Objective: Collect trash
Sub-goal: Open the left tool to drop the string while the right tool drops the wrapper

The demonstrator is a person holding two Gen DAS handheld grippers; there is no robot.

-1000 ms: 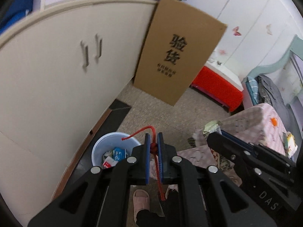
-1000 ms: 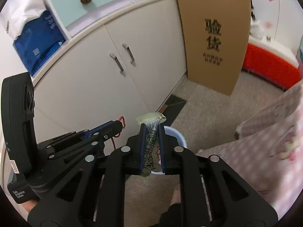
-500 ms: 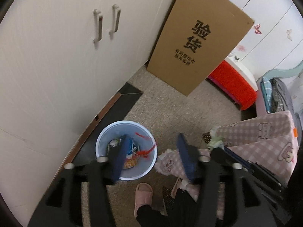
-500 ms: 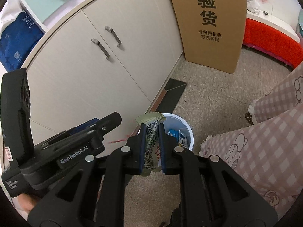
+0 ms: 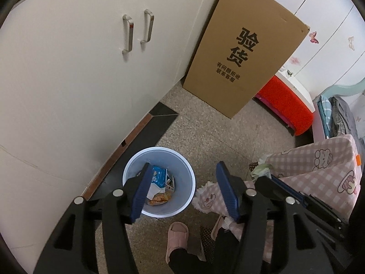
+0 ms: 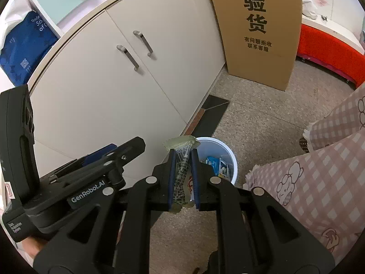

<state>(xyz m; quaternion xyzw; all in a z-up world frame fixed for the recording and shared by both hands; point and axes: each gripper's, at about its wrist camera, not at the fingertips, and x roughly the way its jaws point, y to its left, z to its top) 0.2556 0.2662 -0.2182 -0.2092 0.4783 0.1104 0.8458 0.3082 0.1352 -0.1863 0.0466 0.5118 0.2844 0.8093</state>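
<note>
A light blue trash bin (image 5: 184, 171) stands on the floor by the cabinet, with wrappers and a blue packet (image 5: 159, 177) inside. My left gripper (image 5: 184, 190) is open and empty, hovering above the bin. My right gripper (image 6: 183, 174) is shut on a green wrapper with a barcode (image 6: 181, 173), held above and just left of the bin (image 6: 228, 157). The left gripper's body (image 6: 91, 178) shows at the left of the right wrist view.
White cabinet doors (image 5: 79, 73) run along the left. A tall cardboard box (image 5: 241, 52) leans behind the bin. A red bench (image 5: 285, 105) stands at the back right. A pink checked cloth (image 5: 319, 166) hangs at the right. A pink slipper (image 5: 176, 235) is below the bin.
My left gripper opened and let go of the red string, which fell into the bin. Both grippers tilted downward toward the bin. The right gripper stays shut on the wrapper.
</note>
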